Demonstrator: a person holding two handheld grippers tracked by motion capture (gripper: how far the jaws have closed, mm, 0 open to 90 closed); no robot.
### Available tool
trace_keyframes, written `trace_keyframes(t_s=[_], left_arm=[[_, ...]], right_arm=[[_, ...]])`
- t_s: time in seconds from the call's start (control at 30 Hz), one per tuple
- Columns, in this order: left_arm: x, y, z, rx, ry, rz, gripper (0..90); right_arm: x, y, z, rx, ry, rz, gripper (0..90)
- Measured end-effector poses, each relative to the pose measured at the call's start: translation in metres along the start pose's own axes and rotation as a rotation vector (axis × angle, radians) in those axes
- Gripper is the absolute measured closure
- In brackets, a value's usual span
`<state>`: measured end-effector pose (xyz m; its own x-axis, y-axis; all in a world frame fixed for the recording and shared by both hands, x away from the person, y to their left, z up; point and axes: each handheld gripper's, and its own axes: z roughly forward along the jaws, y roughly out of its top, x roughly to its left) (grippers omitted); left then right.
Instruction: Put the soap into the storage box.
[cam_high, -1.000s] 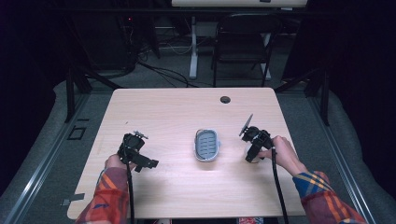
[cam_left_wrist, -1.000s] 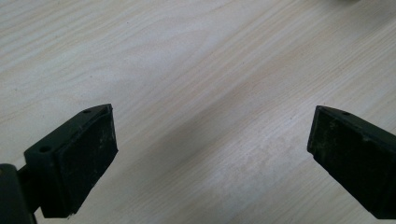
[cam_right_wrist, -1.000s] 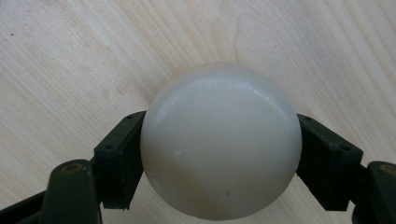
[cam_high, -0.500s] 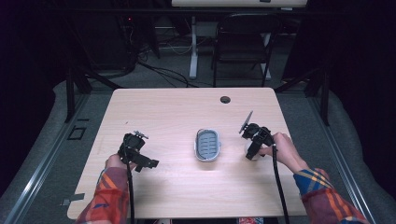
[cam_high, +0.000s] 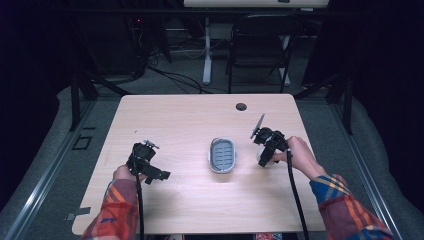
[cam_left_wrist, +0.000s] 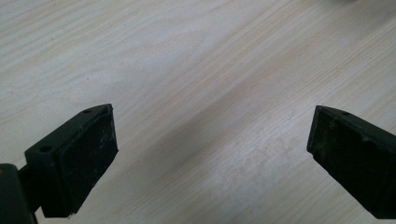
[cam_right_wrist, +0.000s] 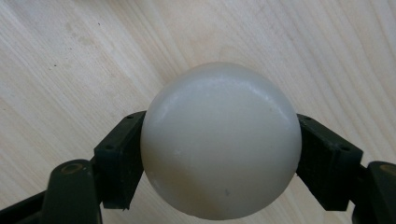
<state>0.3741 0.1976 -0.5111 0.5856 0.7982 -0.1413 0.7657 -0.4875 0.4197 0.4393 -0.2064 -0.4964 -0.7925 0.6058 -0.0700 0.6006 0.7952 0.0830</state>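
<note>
ball (cam_right_wrist: 220, 140) sat clamped in the right gripper (cam_high: 265, 156), just above the desk (cam_high: 190, 120); the grey tray (cam_high: 222, 155) lay close by toward the desk's middle, its long axis running away from the person; left gripper (cam_left_wrist: 210, 154) gaped, holding nothing, farther off.

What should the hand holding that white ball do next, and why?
Probably carry it left toward the small grey tray. The right gripper is shut on the white ball, and the tray at mid-table is the nearest container. The left gripper is open over bare table.
</note>
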Motion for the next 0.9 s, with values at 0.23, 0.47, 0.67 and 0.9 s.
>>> trace_keyframes(t_s=[0.23, 0.47, 0.67, 0.9], left_arm=[[0.000, 0.000, 0.000, 0.003, -0.002, -0.001, 1.8], [0.000, 0.000, 0.001, 0.002, -0.005, -0.003, 1.8], [0.000, 0.000, 0.001, 0.003, -0.004, -0.002, 2.1], [0.000, 0.000, 0.001, 0.003, -0.005, -0.002, 2.1]], right_arm=[[0.004, 0.008, -0.004, -0.012, 0.000, -0.013, 24.3], [0.007, 0.016, -0.008, -0.008, -0.002, -0.036, 24.3], [0.009, 0.021, -0.012, -0.017, 0.000, -0.038, 24.3], [0.012, 0.030, -0.019, -0.016, 0.001, -0.056, 24.3]])
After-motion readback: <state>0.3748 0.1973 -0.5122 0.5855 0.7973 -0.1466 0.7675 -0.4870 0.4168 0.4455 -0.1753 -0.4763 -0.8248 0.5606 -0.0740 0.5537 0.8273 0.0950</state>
